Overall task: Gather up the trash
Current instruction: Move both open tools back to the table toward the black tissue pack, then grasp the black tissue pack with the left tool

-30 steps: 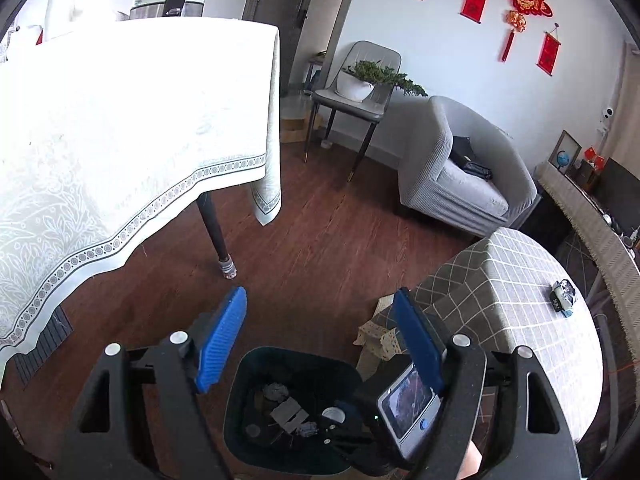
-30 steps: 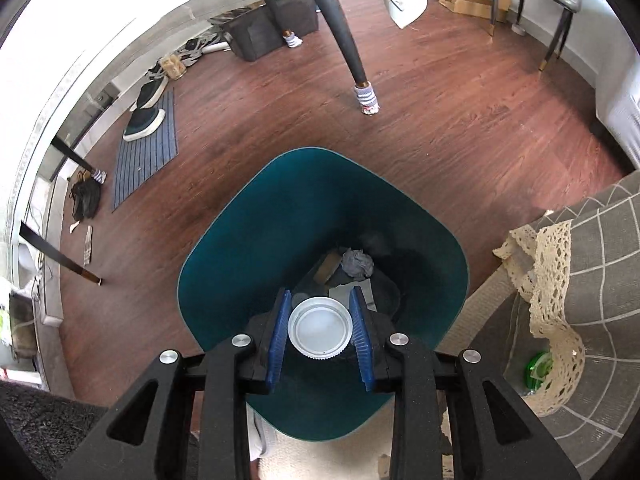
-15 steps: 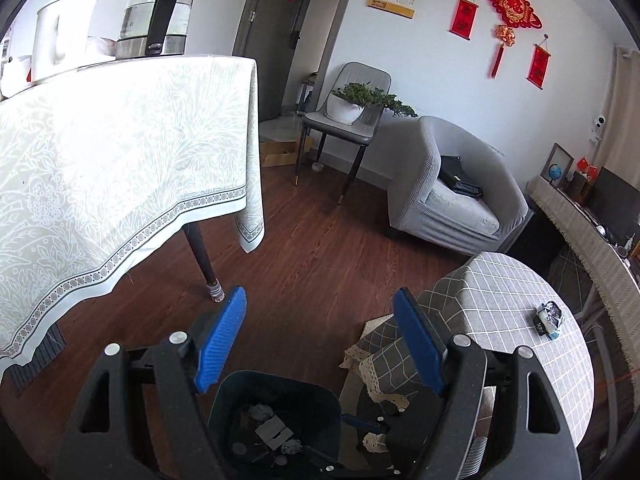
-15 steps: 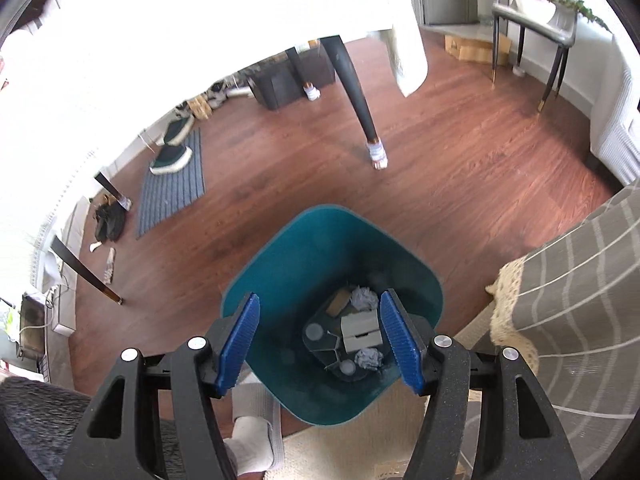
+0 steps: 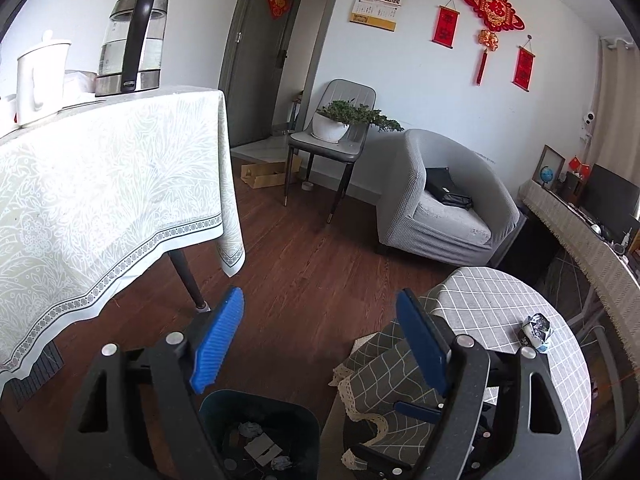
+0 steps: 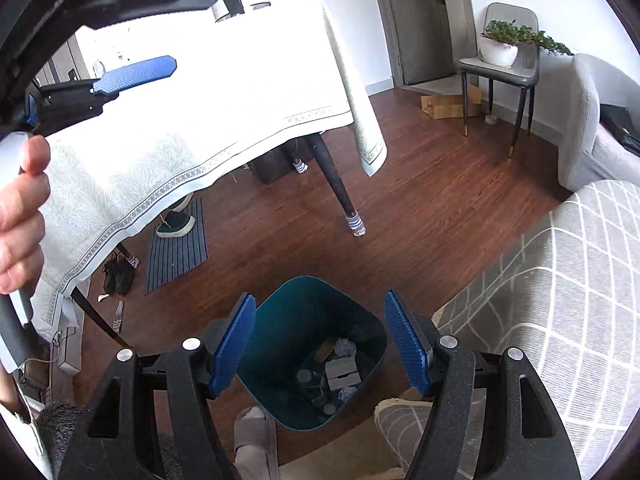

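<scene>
A teal trash bin (image 6: pixel 280 328) stands on the wood floor and holds paper scraps, wads and round lids. It also shows in the left wrist view (image 5: pixel 260 404). My right gripper (image 6: pixel 320 344) is open and empty, high above the bin. My left gripper (image 5: pixel 320 340) is open and empty, raised beside the bin; it also shows in the right wrist view (image 6: pixel 136 72) at the upper left, held by a hand. A crumpled wrapper (image 5: pixel 536 330) lies on the round checked table (image 5: pixel 500 308).
A dining table with a white cloth (image 5: pixel 100 184) carries a kettle (image 5: pixel 132 44) and a white jug (image 5: pixel 38 76). A grey armchair (image 5: pixel 444 204) and a chair with a plant (image 5: pixel 340 128) stand behind. Shoes and a mat (image 6: pixel 176 240) lie under the table.
My right gripper opened and dropped the white lid into the bin, then rose away. My left gripper also lifted, so the tabletop and the kettle came into view.
</scene>
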The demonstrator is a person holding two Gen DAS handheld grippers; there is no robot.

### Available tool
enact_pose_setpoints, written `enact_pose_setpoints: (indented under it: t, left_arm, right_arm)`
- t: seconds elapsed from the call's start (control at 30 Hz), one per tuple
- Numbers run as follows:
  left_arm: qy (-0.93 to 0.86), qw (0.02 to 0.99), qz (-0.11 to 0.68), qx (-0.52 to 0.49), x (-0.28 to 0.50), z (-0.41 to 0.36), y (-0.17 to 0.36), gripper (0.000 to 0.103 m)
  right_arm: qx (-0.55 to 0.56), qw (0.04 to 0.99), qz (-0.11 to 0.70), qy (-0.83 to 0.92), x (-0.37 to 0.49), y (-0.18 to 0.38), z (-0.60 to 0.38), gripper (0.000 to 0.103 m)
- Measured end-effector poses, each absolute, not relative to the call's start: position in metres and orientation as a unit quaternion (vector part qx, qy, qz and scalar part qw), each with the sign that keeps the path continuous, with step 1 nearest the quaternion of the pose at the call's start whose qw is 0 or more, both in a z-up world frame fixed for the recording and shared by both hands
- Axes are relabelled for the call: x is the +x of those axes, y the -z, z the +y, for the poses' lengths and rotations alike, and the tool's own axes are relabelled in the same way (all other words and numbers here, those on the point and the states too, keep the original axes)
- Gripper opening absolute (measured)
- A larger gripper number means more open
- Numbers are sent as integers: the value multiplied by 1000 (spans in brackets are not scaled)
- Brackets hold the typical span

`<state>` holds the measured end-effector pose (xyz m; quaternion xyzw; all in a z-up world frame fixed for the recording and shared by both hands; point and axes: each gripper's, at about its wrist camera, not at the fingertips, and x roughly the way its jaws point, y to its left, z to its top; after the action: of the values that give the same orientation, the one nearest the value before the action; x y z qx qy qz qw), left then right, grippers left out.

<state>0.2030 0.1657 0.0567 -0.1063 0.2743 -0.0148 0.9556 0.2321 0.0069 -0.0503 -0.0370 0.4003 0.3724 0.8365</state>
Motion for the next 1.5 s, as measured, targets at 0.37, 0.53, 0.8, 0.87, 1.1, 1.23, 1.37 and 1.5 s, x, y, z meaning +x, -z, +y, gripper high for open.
enact_pose_setpoints:
  t: [0.37,0.53,0.8,0.87,1.1,1.23,1.37,1.5]
  left_arm:
    - [50,956,279,-81,221,105,-53,82]
    - [69,955,280,-71,227,75,-51,82]
    - [106,955,273,-49,234,26,-46,88]
    - [118,955,270,-38,234,12,-45,90]
    - [168,946,277,9,238,-41,-28,93]
    - [207,932,298,19,244,-69,-15,94]
    - [247,917,309,59,249,-107,-7,95]
    - [286,896,309,139,252,-144,2,95]
  right_arm:
    - [-15,872,362,-329,242,19,-71,70]
    - [-8,885,353,-303,244,15,-108,70]
    - [-5,898,350,-268,242,17,-162,71]
    - [-5,901,349,-258,241,18,-178,73]
    - [-25,910,355,-212,239,26,-234,76]
    - [-23,917,350,-190,235,23,-267,88]
    - [-14,925,336,-175,233,16,-292,91]
    - [-15,927,337,-165,232,18,-312,91]
